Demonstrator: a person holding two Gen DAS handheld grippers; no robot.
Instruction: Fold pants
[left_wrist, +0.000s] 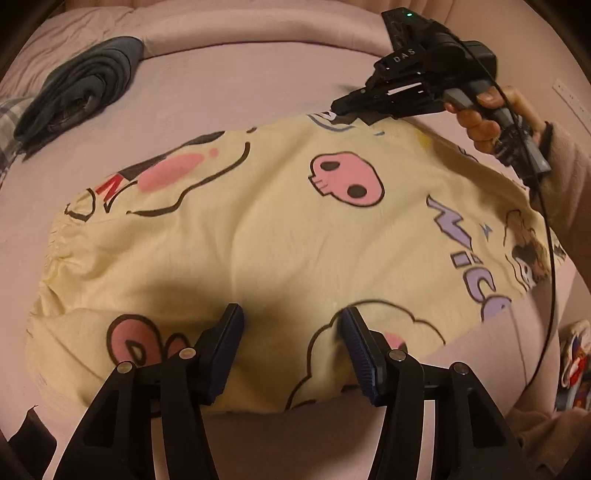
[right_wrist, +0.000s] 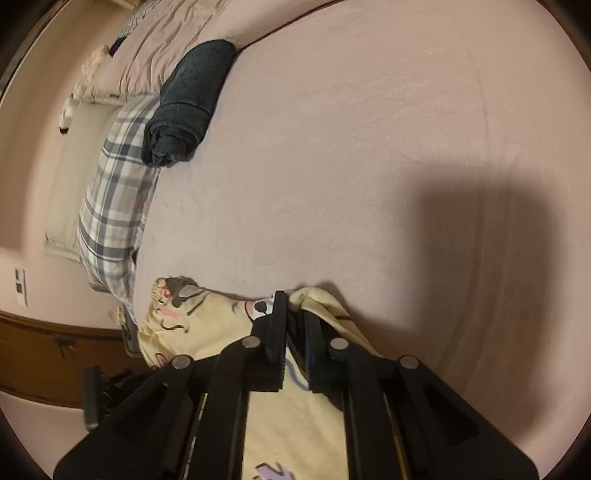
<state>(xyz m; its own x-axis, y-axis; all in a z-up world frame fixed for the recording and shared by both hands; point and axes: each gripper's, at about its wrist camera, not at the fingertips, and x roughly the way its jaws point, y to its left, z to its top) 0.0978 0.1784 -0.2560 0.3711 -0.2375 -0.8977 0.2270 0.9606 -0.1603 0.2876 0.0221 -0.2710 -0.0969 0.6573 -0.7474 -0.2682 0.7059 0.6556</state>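
Nearest, at the frame's bottom, the left gripper (left_wrist: 291, 347) hangs open over the yellow cartoon-print pants (left_wrist: 258, 236) spread mid-frame on the pink bed sheet (left_wrist: 258, 74); farther, upper right, the right gripper (left_wrist: 334, 109) pinches their far edge, dark folded cloth (left_wrist: 81, 88) upper left.

The pants (left_wrist: 258, 236) are pale yellow, printed with pink skulls, dark cartoon outlines and lilac letters. The bed sheet (right_wrist: 369, 129) is dusty pink. At ten o'clock lie a dark grey-blue folded garment (right_wrist: 188, 103) and a grey-and-white plaid pillow (right_wrist: 110, 206).
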